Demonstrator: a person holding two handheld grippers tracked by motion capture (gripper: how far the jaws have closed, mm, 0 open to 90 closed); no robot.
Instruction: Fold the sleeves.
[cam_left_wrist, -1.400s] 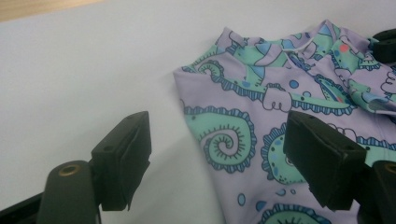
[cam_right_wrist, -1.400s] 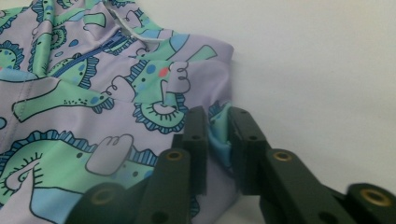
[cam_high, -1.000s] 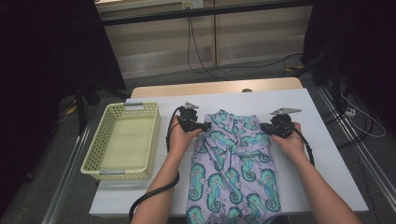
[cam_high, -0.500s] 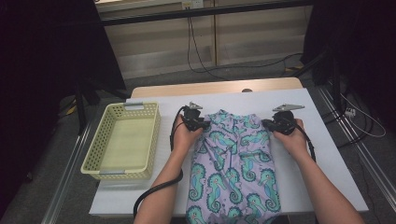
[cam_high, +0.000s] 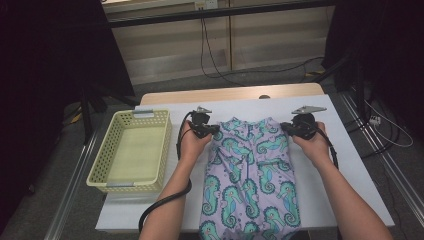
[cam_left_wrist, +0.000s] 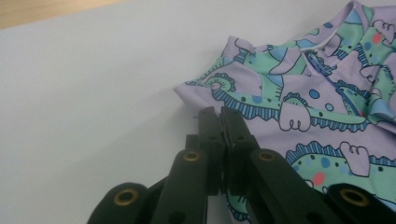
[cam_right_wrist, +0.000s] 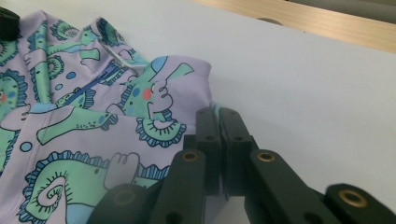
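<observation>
My workstation in a laboratory-type recording room. I stand at a table (cam_high: 345, 165) covered with a plain white sheet, its wooden top showing at the far edge. Dark curtains (cam_high: 45, 75) hang at both sides; pale panelled walls (cam_high: 260, 45) close off the back. Loose cables (cam_high: 215, 60) trail over the grey carpeted floor (cam_high: 60, 200), and metal rails (cam_high: 395, 175) flank the table
</observation>
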